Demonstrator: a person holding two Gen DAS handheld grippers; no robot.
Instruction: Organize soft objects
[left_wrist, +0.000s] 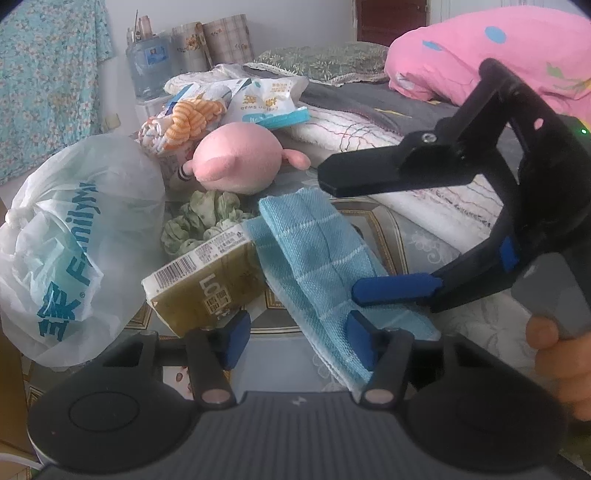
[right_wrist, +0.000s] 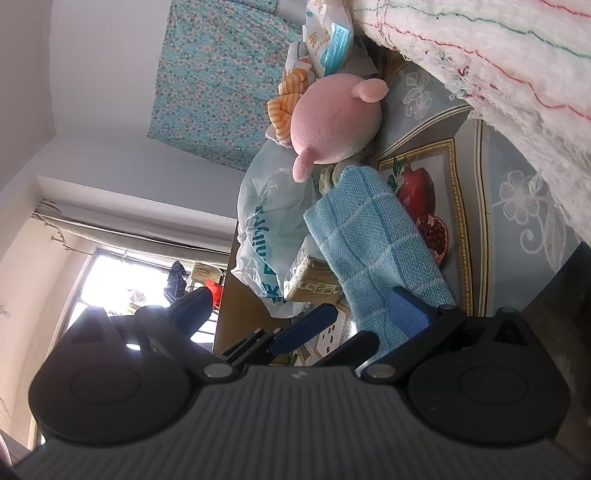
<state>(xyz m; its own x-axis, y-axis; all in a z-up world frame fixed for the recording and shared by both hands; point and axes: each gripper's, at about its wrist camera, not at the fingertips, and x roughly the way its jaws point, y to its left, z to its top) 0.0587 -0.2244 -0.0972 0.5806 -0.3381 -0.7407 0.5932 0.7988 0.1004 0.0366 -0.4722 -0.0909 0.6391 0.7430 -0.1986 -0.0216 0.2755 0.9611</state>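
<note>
A folded blue checked cloth (left_wrist: 317, 251) (right_wrist: 373, 236) lies on the patterned table (left_wrist: 428, 240) (right_wrist: 517, 177). My left gripper (left_wrist: 297, 332) (right_wrist: 351, 325) is open at the cloth's near end. Its right pad rests over the cloth's corner and its left pad stands beside an olive tissue pack (left_wrist: 207, 288) (right_wrist: 314, 284). My right gripper (left_wrist: 338, 236) (right_wrist: 301, 310) is turned on its side and stands wide open. Its blue-padded finger lies on the cloth and its other finger hangs above it. A pink plush toy (left_wrist: 236, 158) (right_wrist: 336, 118) sits behind the cloth.
A white plastic bag (left_wrist: 74, 240) (right_wrist: 269, 221) fills the left. Crumpled green fabric (left_wrist: 207, 218), an orange striped soft item (left_wrist: 192, 118) and a white packet (left_wrist: 258, 99) crowd the back. A white fringed towel (left_wrist: 369, 136) (right_wrist: 480, 55) and a pink quilt (left_wrist: 498, 48) lie on the right. A hand (left_wrist: 561, 362) holds the right gripper.
</note>
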